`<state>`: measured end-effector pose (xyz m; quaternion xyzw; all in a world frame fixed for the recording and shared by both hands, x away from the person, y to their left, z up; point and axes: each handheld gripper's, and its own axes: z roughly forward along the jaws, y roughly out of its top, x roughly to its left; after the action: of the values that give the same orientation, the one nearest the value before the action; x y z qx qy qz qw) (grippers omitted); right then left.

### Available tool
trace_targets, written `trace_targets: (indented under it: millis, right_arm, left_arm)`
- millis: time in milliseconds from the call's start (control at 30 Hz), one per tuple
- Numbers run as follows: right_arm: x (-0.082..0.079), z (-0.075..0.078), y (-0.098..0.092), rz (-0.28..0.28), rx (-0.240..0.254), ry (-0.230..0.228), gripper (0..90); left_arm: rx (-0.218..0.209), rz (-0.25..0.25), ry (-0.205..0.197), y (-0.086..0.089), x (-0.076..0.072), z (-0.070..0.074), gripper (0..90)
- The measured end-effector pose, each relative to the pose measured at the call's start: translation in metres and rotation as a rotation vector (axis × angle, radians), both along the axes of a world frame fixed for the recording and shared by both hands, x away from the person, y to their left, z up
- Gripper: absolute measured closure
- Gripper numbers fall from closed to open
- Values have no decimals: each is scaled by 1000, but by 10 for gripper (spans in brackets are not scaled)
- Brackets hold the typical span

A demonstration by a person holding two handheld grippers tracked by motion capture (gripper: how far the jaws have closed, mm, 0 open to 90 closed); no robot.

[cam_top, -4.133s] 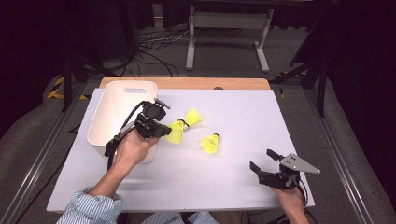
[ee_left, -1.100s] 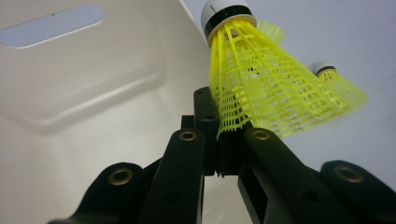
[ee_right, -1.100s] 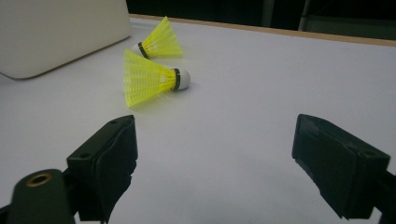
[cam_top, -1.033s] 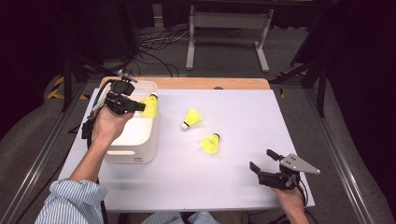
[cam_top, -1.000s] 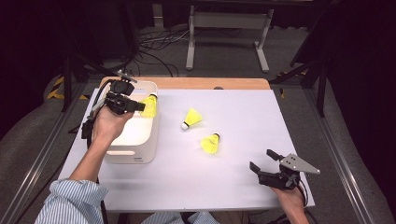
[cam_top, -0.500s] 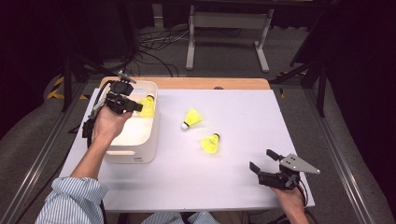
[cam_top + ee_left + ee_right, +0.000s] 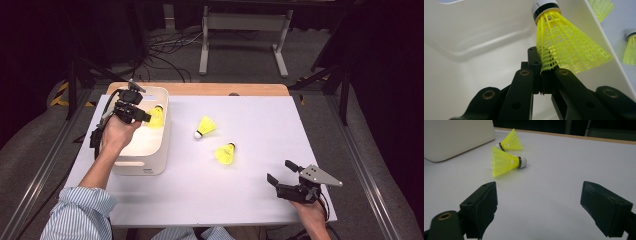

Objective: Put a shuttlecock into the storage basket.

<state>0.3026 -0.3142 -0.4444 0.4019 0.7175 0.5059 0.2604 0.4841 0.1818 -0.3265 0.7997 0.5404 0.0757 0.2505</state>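
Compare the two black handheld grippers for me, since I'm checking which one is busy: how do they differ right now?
The left gripper is shut on a yellow mesh shuttlecock, pinching its skirt; the right gripper is open with nothing between its jaws. The left hangs inside the cream plastic bin; the right sits low over the white table. Both have black jaws.

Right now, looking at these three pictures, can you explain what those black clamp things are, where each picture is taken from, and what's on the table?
A person sits at a white table and holds a hand-operated two-jaw clamp in each hand; no robot arm is involved. The wide picture comes from a camera above, looking down. The other two come from small cameras riding on each clamp, looking along its black jaws.

The left gripper is shut on the skirt of a yellow shuttlecock, held inside a cream plastic bin. The right gripper rests near the table's front edge, jaws wide open and holding nothing.

Two more yellow shuttlecocks lie on the table: one closer to the bin, one nearer the person.
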Motion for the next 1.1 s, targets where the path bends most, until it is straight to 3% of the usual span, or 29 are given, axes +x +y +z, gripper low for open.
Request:
trace_targets:
  millis: [400, 1100]
  right_arm:
    - [0, 0, 0, 0, 4, 2, 145]
    - [0, 0, 1, 9, -9, -1, 144]
  left_arm:
    - [36, -16, 32, -7, 7, -9, 891]
    - [59, 14, 88, -3, 19, -28, 885]
